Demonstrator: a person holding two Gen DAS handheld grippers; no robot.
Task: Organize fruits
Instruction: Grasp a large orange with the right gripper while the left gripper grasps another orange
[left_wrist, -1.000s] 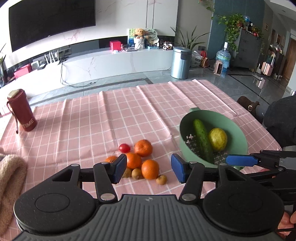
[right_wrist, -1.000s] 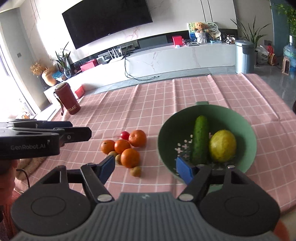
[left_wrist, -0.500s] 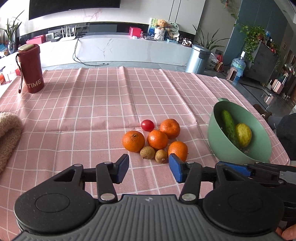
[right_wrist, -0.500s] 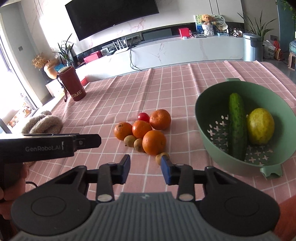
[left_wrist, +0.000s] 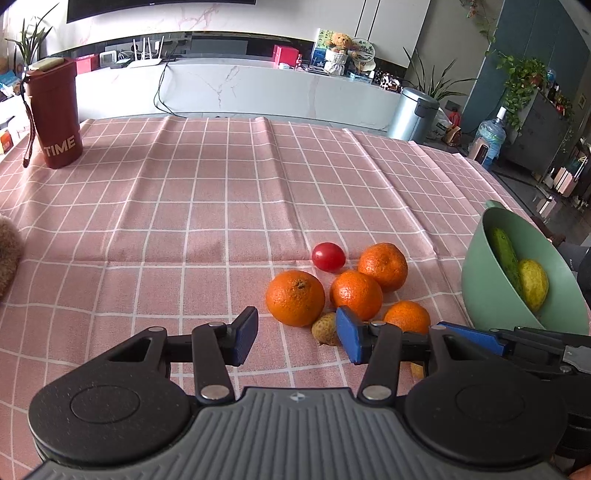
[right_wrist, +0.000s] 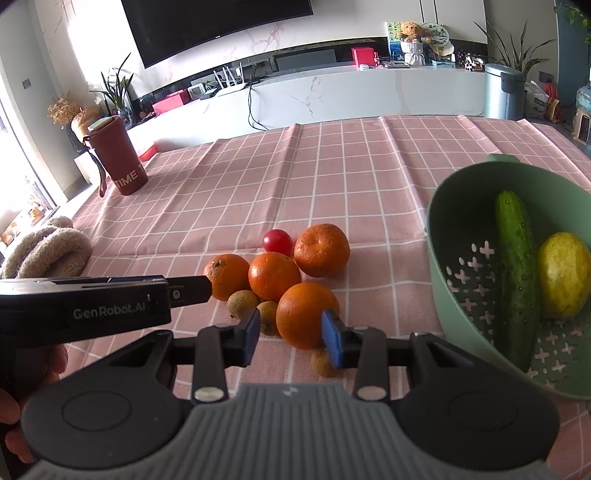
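My left gripper (left_wrist: 297, 334): jaws apart, empty, above cloth | my right gripper (right_wrist: 290, 334): jaws narrowed, empty, just short of nearest orange (right_wrist: 306, 314) | bowl (right_wrist: 441, 258) right

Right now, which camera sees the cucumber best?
The right wrist view: the cucumber lies full length inside the green bowl. In the left wrist view only part of it shows at the edge, behind the bowl's wall.
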